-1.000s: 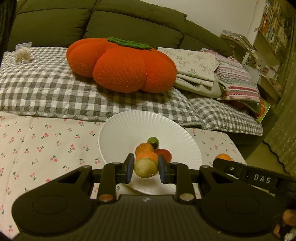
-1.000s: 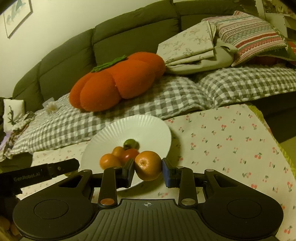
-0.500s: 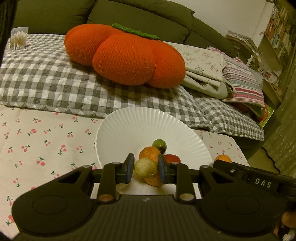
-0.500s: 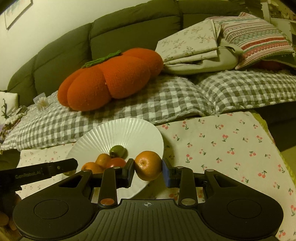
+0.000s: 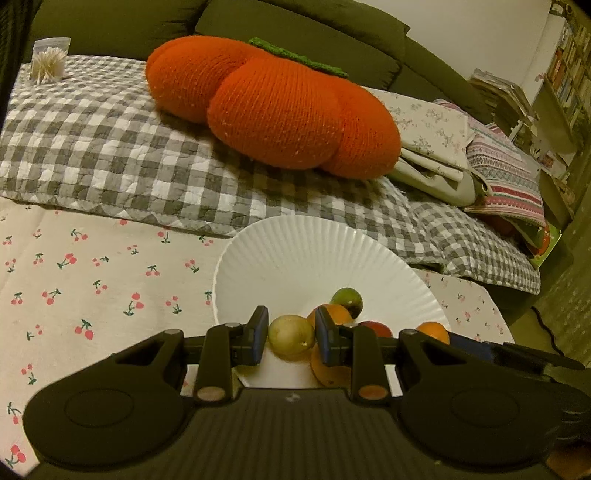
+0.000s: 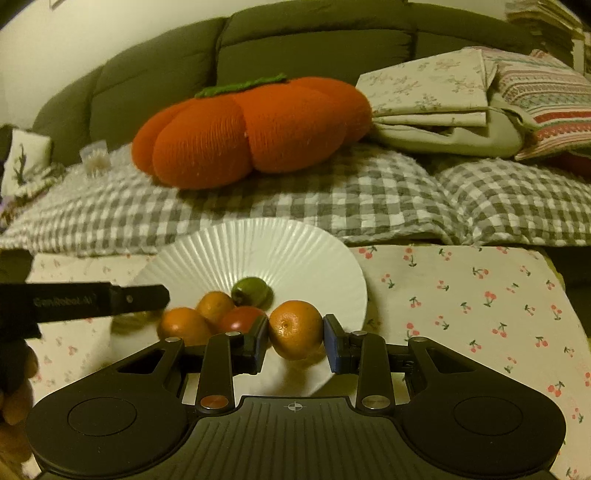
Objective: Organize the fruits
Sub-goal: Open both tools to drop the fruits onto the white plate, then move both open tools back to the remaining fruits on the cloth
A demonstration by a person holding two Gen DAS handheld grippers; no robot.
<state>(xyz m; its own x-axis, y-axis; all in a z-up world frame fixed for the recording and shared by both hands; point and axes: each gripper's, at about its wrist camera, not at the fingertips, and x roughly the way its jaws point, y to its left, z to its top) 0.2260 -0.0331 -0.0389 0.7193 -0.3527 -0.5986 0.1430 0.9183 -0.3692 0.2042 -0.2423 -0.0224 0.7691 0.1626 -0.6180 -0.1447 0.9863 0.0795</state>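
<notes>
both wrist views low and close over the white plate (image 5: 258, 258) (image 6: 295, 251), facing the sofa (image 5: 110, 18) (image 6: 314, 40) (shared backdrop)

Blurred yellowish fruit (image 6: 127, 323) behind left gripper (image 6: 147, 295)

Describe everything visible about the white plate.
The white plate is round, glossy and ceramic-looking, with fine radial ribs to its rim. It lies flat on the cherry-print cloth before the checkered sofa cover. Two oranges, a red fruit and a green fruit rest at its near side. Both grippers hold fruit over its near edge.
</notes>
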